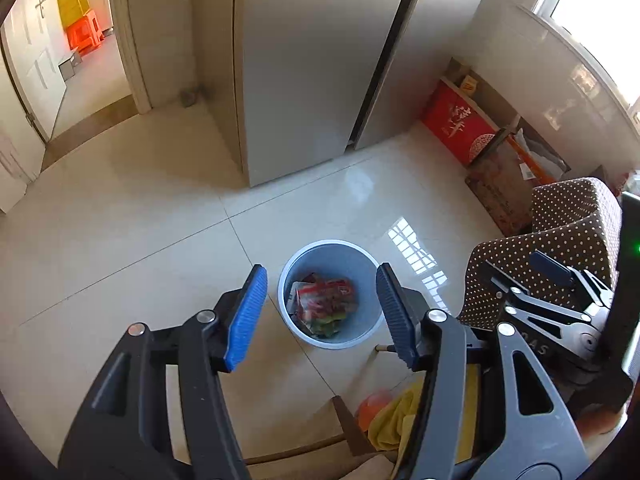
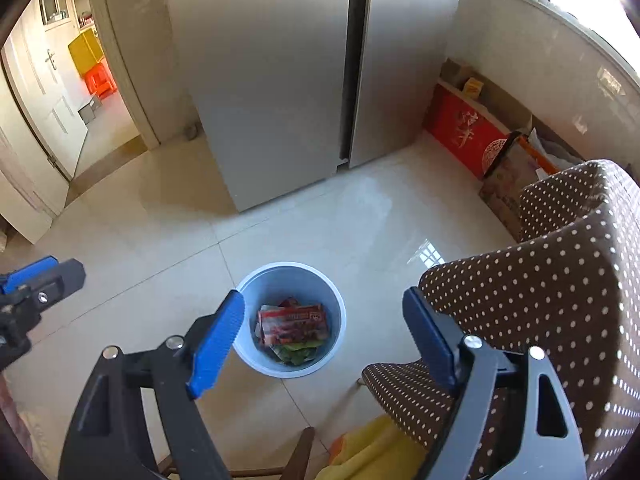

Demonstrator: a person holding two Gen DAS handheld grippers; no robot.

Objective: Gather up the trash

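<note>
A pale blue round bin (image 1: 289,276) stands on the tiled floor, holding a red printed wrapper (image 1: 326,300) and other packets with green scraps underneath. My left gripper (image 1: 322,312) hovers above the bin, open, with nothing between its blue pads. In the right wrist view the same bin (image 2: 256,276) and red wrapper (image 2: 294,322) lie below my right gripper (image 2: 322,340), which stands wide open and empty. The left gripper's blue fingertip (image 2: 30,272) shows at that view's left edge. The right gripper's finger (image 1: 550,268) shows at the right of the left wrist view.
A tall silver fridge (image 1: 304,80) stands behind the bin. A brown polka-dot chair (image 2: 540,300) is close on the right, with a yellow cloth (image 2: 372,452) below it. A red box (image 1: 456,124) and cartons line the right wall. An open doorway (image 1: 92,80) is at far left.
</note>
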